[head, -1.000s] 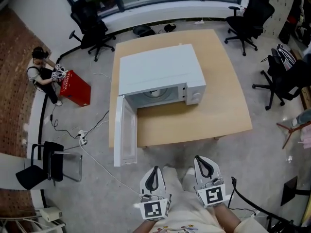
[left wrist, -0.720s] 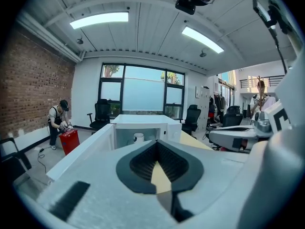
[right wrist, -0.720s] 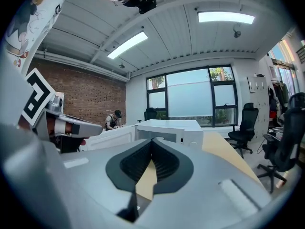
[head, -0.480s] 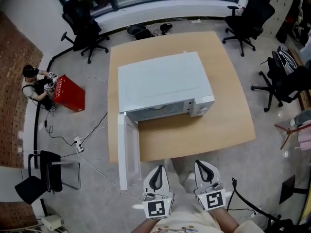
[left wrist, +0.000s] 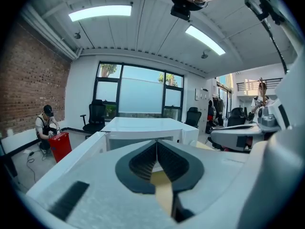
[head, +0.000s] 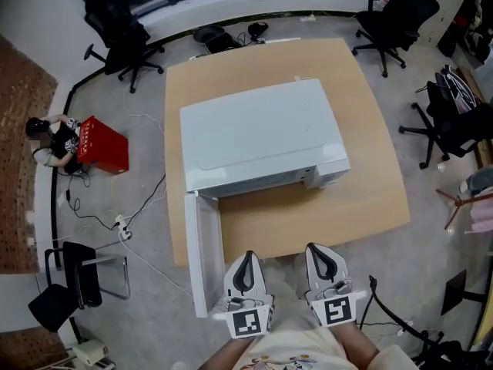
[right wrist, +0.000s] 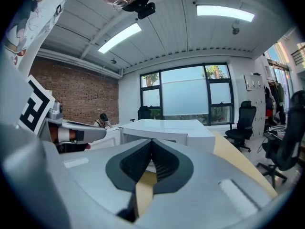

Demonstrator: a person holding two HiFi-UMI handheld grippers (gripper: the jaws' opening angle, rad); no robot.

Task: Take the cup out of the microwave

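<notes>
A white microwave (head: 258, 133) stands on the wooden table (head: 308, 214), its door (head: 202, 249) swung open past the table's front left edge. The cavity faces me but is hidden from above, and no cup shows in any view. My left gripper (head: 246, 254) is shut and empty, just short of the table's front edge, right of the open door. My right gripper (head: 320, 247) sits beside it, also shut with nothing in it. In the left gripper view the left gripper (left wrist: 156, 141) points at the microwave (left wrist: 143, 128). In the right gripper view the right gripper (right wrist: 152, 140) points at the microwave (right wrist: 167, 128) too.
Black office chairs (head: 119, 29) (head: 393, 10) stand behind the table, and another chair (head: 451, 126) at the right. A person (head: 48, 141) crouches by a red crate (head: 98, 145) at the left. Cables and a power strip (head: 123, 226) lie on the floor beside a black chair (head: 73, 272).
Both grippers have moved forward to the table's front edge. The microwave and its open door now lie closer beneath me, so the cavity opening has dropped out of sight.
</notes>
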